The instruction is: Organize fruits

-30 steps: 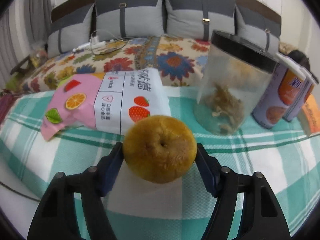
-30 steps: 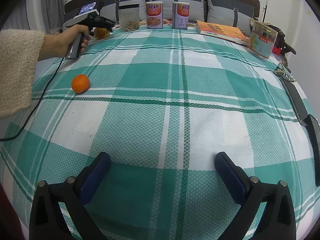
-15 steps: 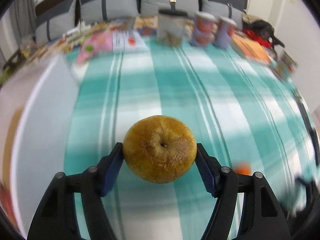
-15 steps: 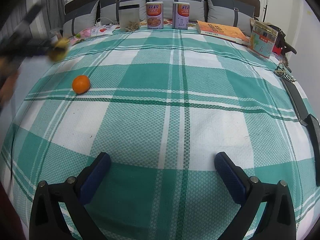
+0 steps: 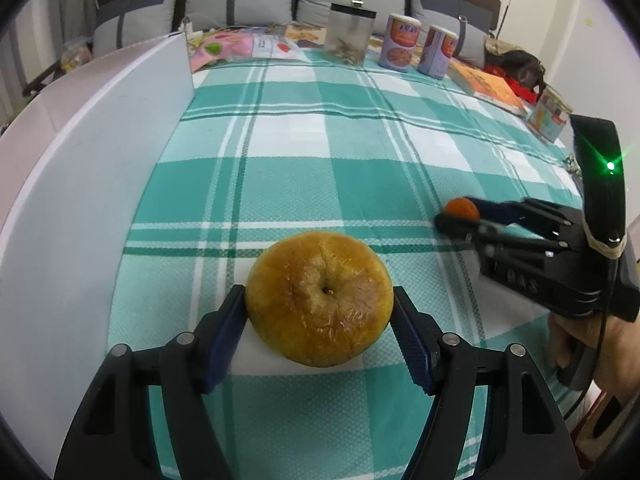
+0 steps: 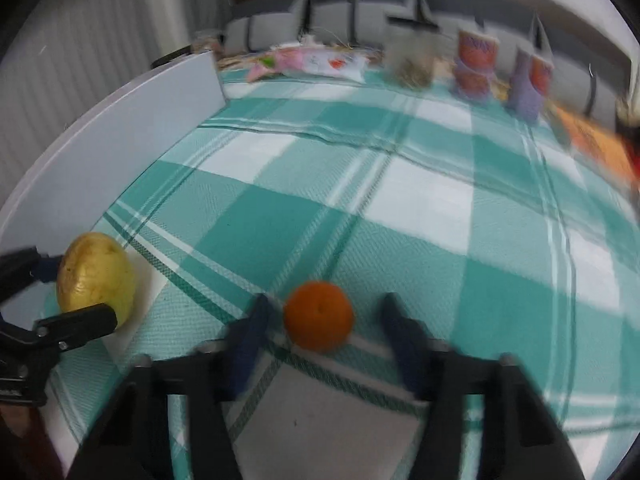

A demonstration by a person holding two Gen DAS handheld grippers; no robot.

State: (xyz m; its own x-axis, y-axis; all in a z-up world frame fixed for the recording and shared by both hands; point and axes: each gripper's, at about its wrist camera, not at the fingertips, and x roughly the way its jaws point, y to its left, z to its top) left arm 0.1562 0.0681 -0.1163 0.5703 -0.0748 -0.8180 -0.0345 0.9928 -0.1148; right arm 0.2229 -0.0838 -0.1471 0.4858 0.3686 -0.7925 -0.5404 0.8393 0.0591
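Yellow fruit (image 5: 319, 298) between left hand-held gripper (image 5: 319, 340) pads

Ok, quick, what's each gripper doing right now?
Left gripper: shut on the yellow-brown fruit.
Right gripper: open, fingers either side of the small orange, not gripping it.

Checked cloth (image 5: 360, 136), white board (image 5: 80, 184) at its left, clear jar (image 5: 350, 34), two tins (image 5: 418, 46), book (image 5: 490, 88) behind.
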